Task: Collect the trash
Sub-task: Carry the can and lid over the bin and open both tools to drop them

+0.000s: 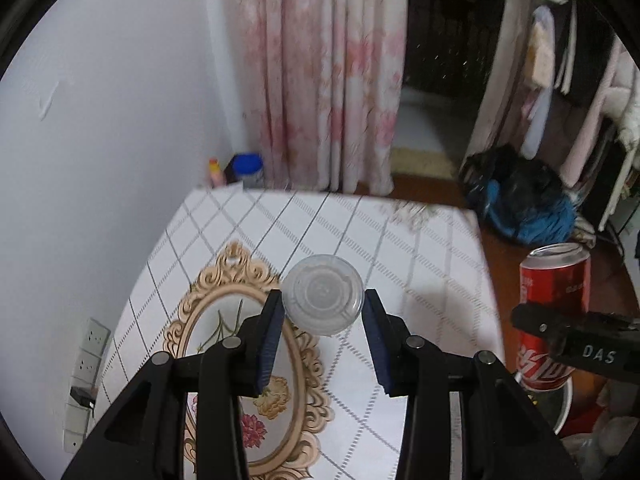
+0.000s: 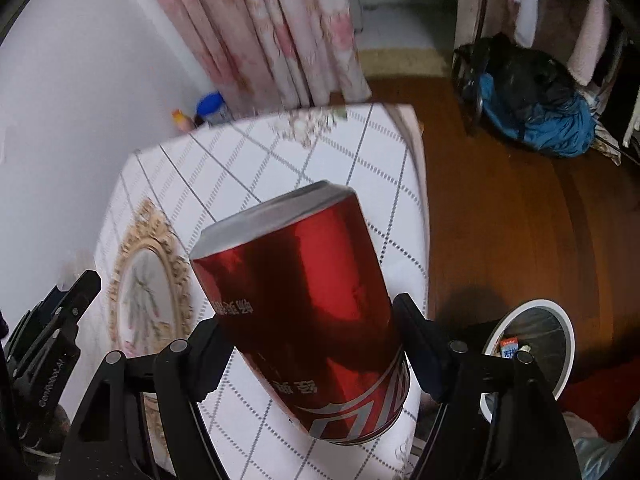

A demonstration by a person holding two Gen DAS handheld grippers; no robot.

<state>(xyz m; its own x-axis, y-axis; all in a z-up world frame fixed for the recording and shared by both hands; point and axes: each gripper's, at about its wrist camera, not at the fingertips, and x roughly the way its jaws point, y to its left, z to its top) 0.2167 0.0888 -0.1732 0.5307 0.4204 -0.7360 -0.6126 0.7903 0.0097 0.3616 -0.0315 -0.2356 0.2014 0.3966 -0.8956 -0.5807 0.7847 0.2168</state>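
A table [image 1: 432, 264] with a white cloth full of grey crisscross lines stands by a white wall. The cloth has a gold curly frame with flowers [image 1: 224, 344] printed on it. Behind the table hangs a pink flowery curtain [image 1: 328, 72]. The floor [image 2: 520, 200] is brown wood. A pile of blue and black bags [image 2: 536, 96] lies on it, near some hanging clothes.

Down beside the table sits a round white bin [image 2: 560, 344]. A little carton [image 2: 509, 349] lies inside it.

The left gripper [image 1: 323, 312] holds a clear plastic lid [image 1: 323, 294] between its two fingertips, up above the table. The right gripper [image 2: 308, 328] squeezes a red soda can [image 2: 304, 304] around its middle. The can is tipped to one side, over the table's edge, close to the bin.
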